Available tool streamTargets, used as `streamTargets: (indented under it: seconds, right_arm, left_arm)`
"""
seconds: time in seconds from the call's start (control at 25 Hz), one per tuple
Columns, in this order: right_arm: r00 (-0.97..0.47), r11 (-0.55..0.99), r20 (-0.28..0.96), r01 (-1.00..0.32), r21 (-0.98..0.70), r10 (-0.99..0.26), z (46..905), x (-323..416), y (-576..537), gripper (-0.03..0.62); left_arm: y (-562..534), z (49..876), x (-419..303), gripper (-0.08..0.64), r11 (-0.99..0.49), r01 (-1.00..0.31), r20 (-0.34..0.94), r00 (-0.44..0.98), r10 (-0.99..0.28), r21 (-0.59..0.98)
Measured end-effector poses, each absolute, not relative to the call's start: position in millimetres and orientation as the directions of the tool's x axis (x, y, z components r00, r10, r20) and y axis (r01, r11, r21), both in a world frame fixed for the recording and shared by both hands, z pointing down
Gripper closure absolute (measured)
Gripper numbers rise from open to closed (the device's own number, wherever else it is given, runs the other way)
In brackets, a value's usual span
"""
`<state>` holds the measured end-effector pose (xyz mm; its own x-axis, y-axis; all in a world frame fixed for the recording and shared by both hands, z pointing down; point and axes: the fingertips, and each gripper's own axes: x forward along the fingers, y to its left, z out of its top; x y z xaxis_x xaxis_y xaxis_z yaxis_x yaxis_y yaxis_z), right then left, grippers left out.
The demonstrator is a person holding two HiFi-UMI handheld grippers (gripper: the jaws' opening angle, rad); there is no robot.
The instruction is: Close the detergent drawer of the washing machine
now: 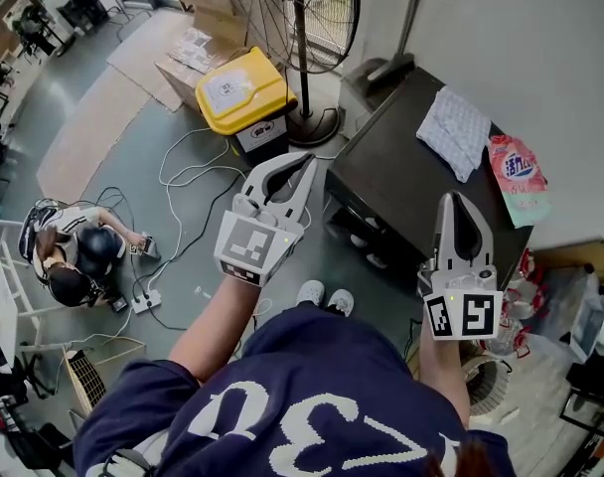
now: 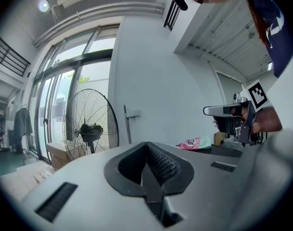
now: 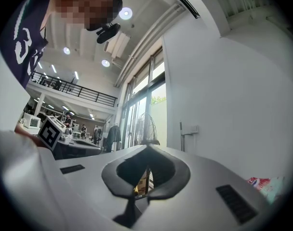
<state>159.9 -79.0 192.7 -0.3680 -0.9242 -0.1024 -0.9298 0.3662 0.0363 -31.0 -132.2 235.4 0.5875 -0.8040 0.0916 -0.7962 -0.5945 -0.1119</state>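
Note:
The washing machine [image 1: 401, 167] is a black box at the right of the head view, and I see it from above. Its front panel [image 1: 362, 229] faces lower left; I cannot make out the detergent drawer there. My left gripper [image 1: 305, 159] is shut and empty, held in the air just left of the machine's front corner. My right gripper [image 1: 451, 199] is also shut and empty, its tip over the machine's near edge. In the left gripper view the jaws [image 2: 147, 146] meet with nothing between them. The right gripper [image 3: 147, 150] points level toward the windows.
A white cloth [image 1: 454, 130] and a pink detergent bag [image 1: 518, 175] lie on the machine's top. A yellow-lidded bin [image 1: 244, 89], a standing fan [image 1: 304, 28] and cardboard boxes [image 1: 205, 3] stand behind. Cables [image 1: 188, 202] cross the floor; a person [image 1: 78, 254] crouches at left.

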Motion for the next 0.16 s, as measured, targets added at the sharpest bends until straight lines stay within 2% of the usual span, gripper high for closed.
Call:
streamTargets:
  seconds: [0.16]
  right_arm:
    - [-0.369, 0.367, -0.102, -0.929, 0.036, -0.924, 194.3, 161.9, -81.7, 0.578]
  left_arm:
    - [-134.6, 238.1, -28.8, 0.54, -0.593, -0.797, 0.096, 0.585, -0.805, -0.111]
